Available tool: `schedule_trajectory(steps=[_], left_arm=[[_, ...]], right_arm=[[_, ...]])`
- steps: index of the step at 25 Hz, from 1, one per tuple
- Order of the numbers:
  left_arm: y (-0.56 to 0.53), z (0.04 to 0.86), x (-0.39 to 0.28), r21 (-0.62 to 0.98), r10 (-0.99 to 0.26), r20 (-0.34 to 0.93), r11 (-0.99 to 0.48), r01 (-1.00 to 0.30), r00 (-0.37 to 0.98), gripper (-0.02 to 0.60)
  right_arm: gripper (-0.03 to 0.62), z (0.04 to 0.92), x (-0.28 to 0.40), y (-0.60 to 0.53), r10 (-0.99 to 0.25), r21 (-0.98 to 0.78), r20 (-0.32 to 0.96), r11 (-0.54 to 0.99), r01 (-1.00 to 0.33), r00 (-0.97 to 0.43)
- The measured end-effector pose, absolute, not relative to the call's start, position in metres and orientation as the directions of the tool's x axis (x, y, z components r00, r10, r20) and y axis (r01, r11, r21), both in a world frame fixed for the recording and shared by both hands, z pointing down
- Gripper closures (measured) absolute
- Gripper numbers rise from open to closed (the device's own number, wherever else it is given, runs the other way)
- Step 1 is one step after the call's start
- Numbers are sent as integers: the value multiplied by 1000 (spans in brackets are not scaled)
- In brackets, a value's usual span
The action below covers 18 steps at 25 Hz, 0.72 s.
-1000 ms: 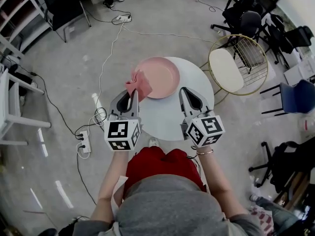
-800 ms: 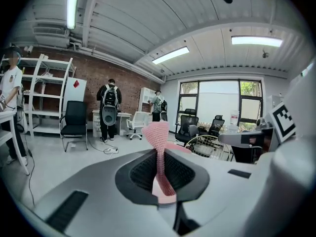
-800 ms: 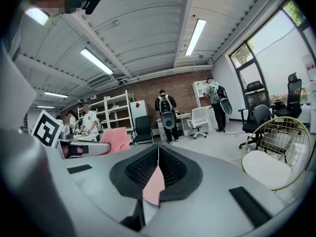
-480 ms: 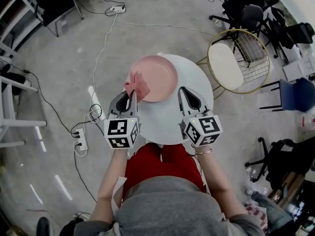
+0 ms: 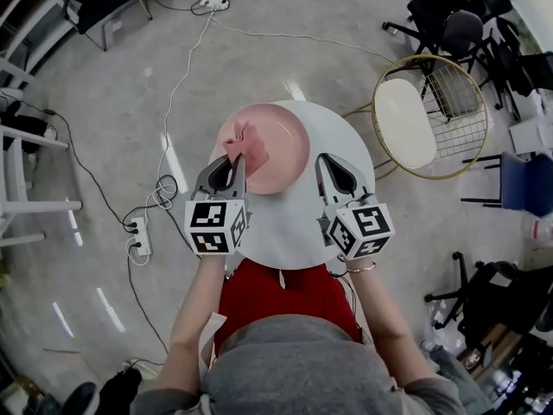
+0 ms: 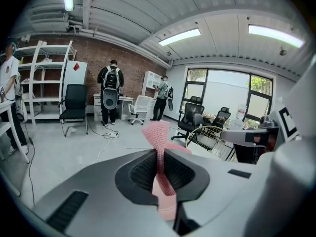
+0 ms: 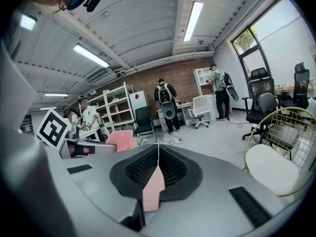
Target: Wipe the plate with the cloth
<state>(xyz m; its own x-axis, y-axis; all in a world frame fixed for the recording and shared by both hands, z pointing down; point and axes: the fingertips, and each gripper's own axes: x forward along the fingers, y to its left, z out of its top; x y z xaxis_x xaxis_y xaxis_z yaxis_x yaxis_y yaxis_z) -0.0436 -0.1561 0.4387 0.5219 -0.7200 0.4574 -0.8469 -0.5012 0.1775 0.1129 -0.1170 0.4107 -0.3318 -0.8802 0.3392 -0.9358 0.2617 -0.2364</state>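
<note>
A pink plate (image 5: 278, 154) lies on the far left part of a round white table (image 5: 294, 219). My left gripper (image 5: 235, 162) is at the plate's left rim, shut on a pink knitted cloth (image 5: 246, 144) that bunches over the plate's left side. In the left gripper view the cloth (image 6: 160, 137) stands up between the jaws of the left gripper (image 6: 161, 155). My right gripper (image 5: 327, 162) hovers just right of the plate, apart from the cloth. Its jaws meet at the tips in the right gripper view (image 7: 158, 154), and a pink strip shows in the slot behind them.
A gold wire chair with a white seat (image 5: 406, 121) stands right of the table. Cables and a power strip (image 5: 138, 236) lie on the floor to the left. Office chairs (image 5: 458, 24) are at the far right. People stand by shelves (image 6: 111, 90) across the room.
The cloth in my left gripper has crept a little further in over the plate's left side. The right gripper stays beside the plate. The head view has shifted slightly.
</note>
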Motion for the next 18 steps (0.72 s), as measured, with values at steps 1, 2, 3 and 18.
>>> schedule_trajectory(steps=[1,2,3,18], left_arm=[[-161,440,-37,182,-714,461,-505,-844,527,546],[-166,442,-30,187,-708,464,-509,-840,532,546],[-171,444,-23,190,-701,468,-514,-836,538,546],[-226,523,69,235,-550,598,-575,-784,583,546]], right_arm=[[565,412,116,-122,-876,-239,343,268,-933,-339],[565,414,118,-126,-872,-241,347,272,-932,-345],[565,417,120,-131,-869,-243,351,275,-930,-349],[565,459,150,-167,-831,-302,413,262,-917,-373]])
